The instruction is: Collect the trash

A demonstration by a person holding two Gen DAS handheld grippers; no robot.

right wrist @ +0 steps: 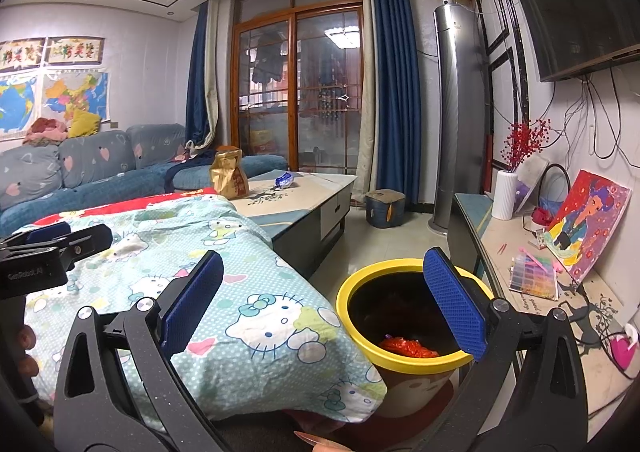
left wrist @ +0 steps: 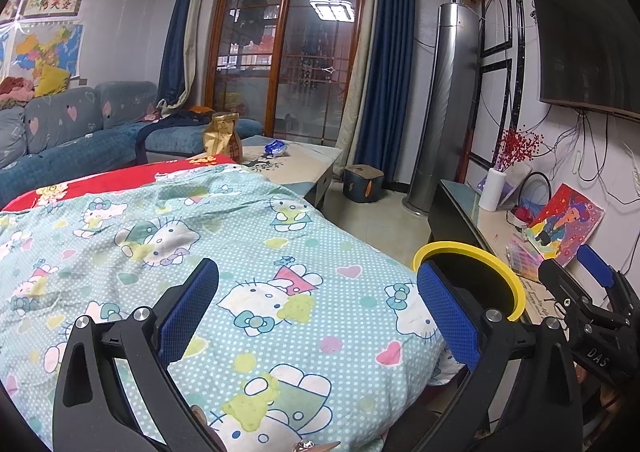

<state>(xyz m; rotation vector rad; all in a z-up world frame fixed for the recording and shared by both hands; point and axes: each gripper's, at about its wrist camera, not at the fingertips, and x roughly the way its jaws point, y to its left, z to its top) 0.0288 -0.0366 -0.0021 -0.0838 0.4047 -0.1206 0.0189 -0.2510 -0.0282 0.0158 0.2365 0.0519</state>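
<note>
A yellow-rimmed trash bin [right wrist: 362, 336] stands on the floor beside the quilt-covered table, with a red wrapper [right wrist: 408, 348] inside; its rim also shows in the left wrist view [left wrist: 480, 252]. My right gripper [right wrist: 320, 296] is open and empty, above the bin and the quilt edge. My left gripper [left wrist: 318, 304] is open and empty over the Hello Kitty quilt [left wrist: 240, 252]. A gold paper bag [right wrist: 229, 176] and a blue crumpled wrapper [right wrist: 284, 181] sit far off on the coffee table [right wrist: 312, 188]; both also show in the left wrist view, bag [left wrist: 222, 138] and wrapper [left wrist: 276, 148].
A blue sofa [right wrist: 80, 172] is at the left. A TV stand [right wrist: 520, 252] with a white vase [right wrist: 505, 194], a painting [right wrist: 588, 220] and a bead box [right wrist: 534, 278] runs along the right. A tall air conditioner [right wrist: 456, 112] and a small stool [right wrist: 384, 208] stand by the curtains.
</note>
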